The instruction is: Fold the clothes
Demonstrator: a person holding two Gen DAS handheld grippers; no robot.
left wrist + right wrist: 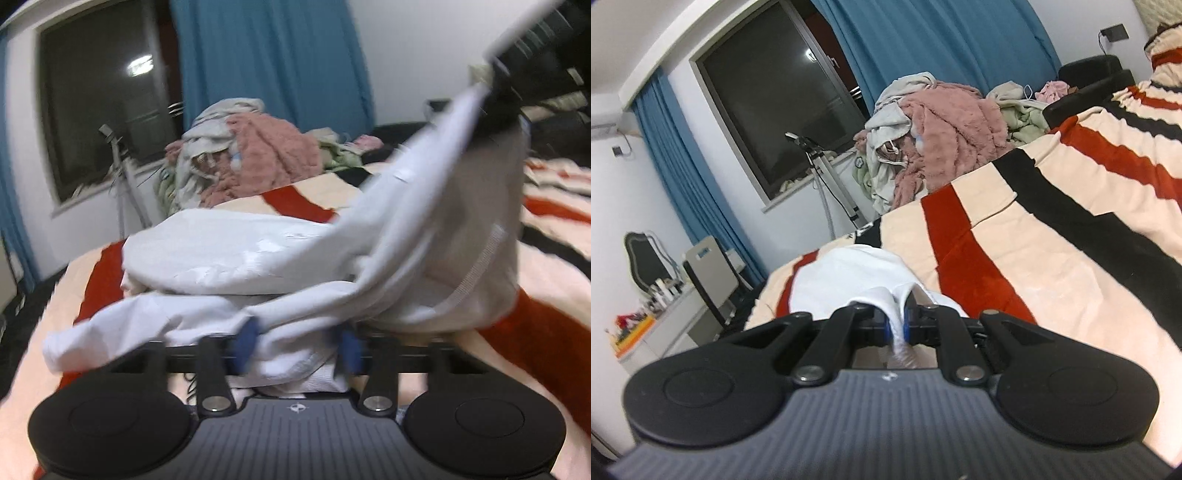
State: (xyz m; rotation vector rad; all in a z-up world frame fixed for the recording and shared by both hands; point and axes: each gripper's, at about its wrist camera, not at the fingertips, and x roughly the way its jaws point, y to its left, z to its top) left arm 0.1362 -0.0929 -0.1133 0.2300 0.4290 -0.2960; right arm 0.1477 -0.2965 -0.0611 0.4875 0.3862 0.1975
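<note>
White garment (229, 254) is soft, light, limp; hems suit gripping. Left tongs (299, 343) and right tongs (897, 325) both clench its fabric.

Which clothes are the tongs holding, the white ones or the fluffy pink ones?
The white garment. Both tongs, left and right, pinch it; the pink pile lies untouched behind the bed.
</note>
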